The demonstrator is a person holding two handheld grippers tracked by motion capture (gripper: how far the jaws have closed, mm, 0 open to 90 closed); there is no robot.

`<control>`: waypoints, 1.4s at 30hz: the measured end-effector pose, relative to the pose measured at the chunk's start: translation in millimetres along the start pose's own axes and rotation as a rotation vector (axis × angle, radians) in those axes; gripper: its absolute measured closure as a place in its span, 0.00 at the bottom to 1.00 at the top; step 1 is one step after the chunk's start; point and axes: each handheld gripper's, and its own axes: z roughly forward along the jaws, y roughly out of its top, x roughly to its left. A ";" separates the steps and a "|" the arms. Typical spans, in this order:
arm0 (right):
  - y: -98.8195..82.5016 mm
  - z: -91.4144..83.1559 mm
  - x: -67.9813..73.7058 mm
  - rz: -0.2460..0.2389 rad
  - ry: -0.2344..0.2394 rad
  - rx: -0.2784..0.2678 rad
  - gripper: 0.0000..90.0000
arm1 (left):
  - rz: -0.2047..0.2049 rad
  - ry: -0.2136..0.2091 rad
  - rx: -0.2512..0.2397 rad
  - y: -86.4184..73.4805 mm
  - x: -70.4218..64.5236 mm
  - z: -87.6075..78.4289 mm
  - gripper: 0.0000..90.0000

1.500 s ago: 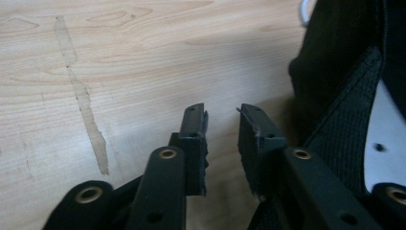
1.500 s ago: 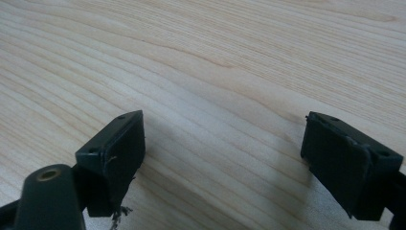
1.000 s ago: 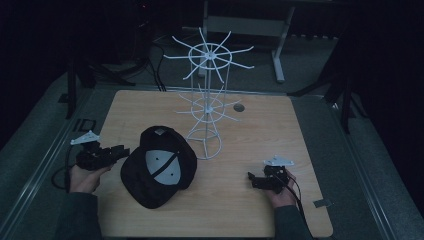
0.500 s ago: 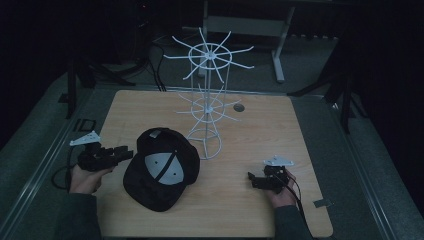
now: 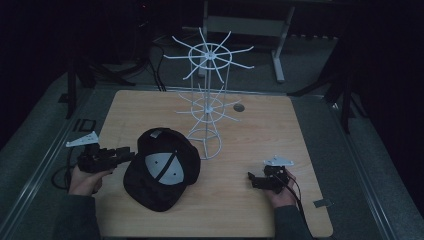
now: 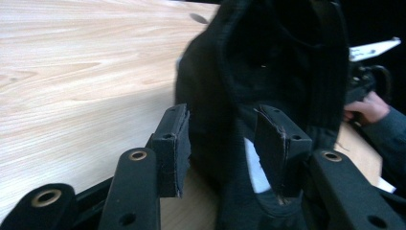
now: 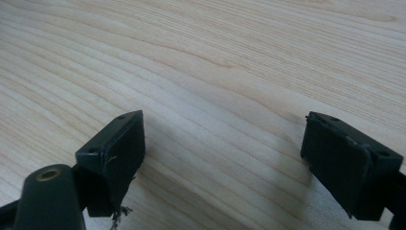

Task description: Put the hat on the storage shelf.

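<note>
We see our left gripper (image 6: 222, 153) spread around the black cap's (image 5: 161, 167) edge; our right gripper (image 7: 222, 158) gapes wide above the wooden table (image 5: 260, 130).

Dim room: pale wooden table (image 5: 280, 125) on grey floor (image 5: 35, 130), metal-legged bench (image 5: 245, 22) behind, darkness beyond.

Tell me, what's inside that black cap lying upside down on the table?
Inside the black cap a pale grey lining panel with a dark seam shows. The left gripper reaches its rim. Whatever lies beneath the cap on the table is covered.
</note>
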 end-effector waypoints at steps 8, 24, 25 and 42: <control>0.0 0.0 0.0 0.000 0.000 0.000 0.17 | 0.025 -0.029 0.092 -3.7 -4.6 10.1 0.62; 0.0 0.0 -0.1 -0.001 0.000 0.000 0.17 | 0.007 -0.016 0.186 -22.3 -0.5 15.3 0.62; 0.0 0.0 -0.1 -0.001 0.000 0.000 0.17 | 0.007 -0.014 0.186 -23.4 -0.5 15.2 0.62; -0.1 0.1 0.0 0.000 0.000 -0.001 0.17 | 0.009 -0.088 0.236 -42.9 -7.0 18.6 0.71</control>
